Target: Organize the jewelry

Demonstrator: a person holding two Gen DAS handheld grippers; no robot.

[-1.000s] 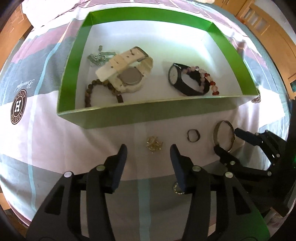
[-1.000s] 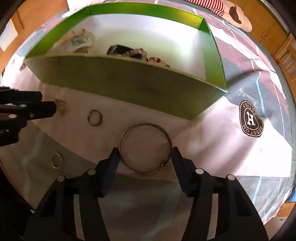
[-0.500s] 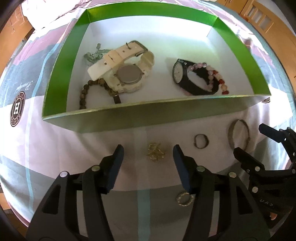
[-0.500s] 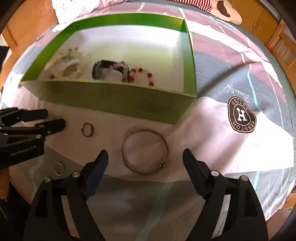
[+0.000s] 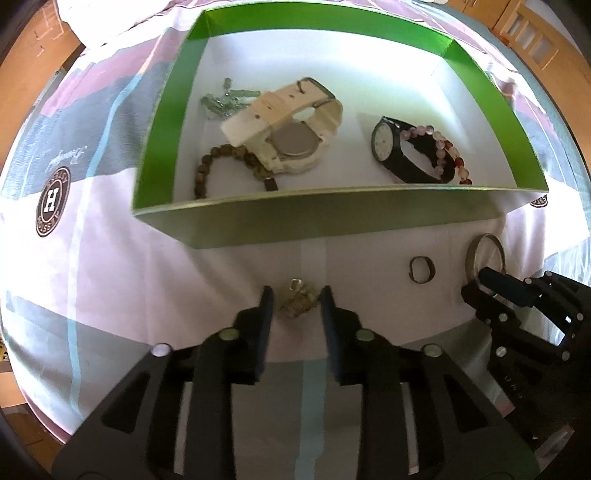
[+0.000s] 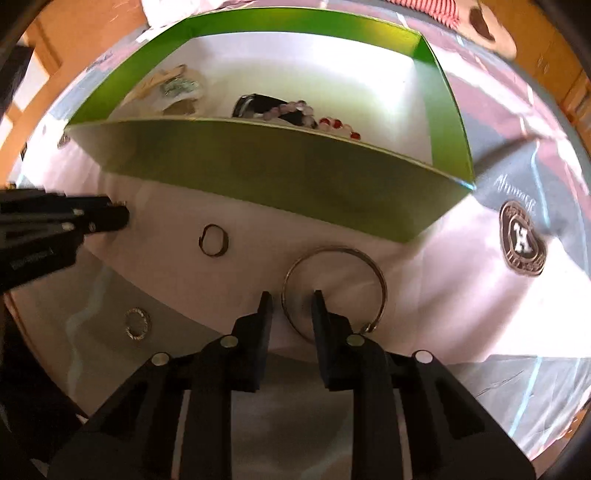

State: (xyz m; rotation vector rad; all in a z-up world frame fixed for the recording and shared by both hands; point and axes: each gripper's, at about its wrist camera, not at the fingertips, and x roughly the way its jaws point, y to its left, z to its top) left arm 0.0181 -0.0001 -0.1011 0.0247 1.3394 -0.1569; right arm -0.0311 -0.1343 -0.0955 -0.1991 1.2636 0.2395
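Note:
A green box [image 5: 332,218] with a white floor holds a cream watch [image 5: 288,125], a black watch [image 5: 402,155], bead bracelets and a pale green piece. In front of it on the cloth lie a small gold trinket [image 5: 297,301], a dark ring [image 5: 421,269], a metal bangle [image 6: 334,290] and a sparkly ring [image 6: 137,325]. My left gripper [image 5: 297,306] is half closed with its jaws either side of the gold trinket. My right gripper [image 6: 291,306] is half closed with its jaws astride the near left rim of the bangle.
The box stands on a bed cover with pink, grey and blue stripes and round "H" badges [image 5: 51,201]. Wooden furniture [image 5: 535,33] stands beyond the bed. The box's near wall [image 6: 280,177] rises just behind the loose pieces.
Both grippers have narrowed from wide open. The left one has come down around the gold trinket. The right one has dropped back down and closed in on the bangle's rim.

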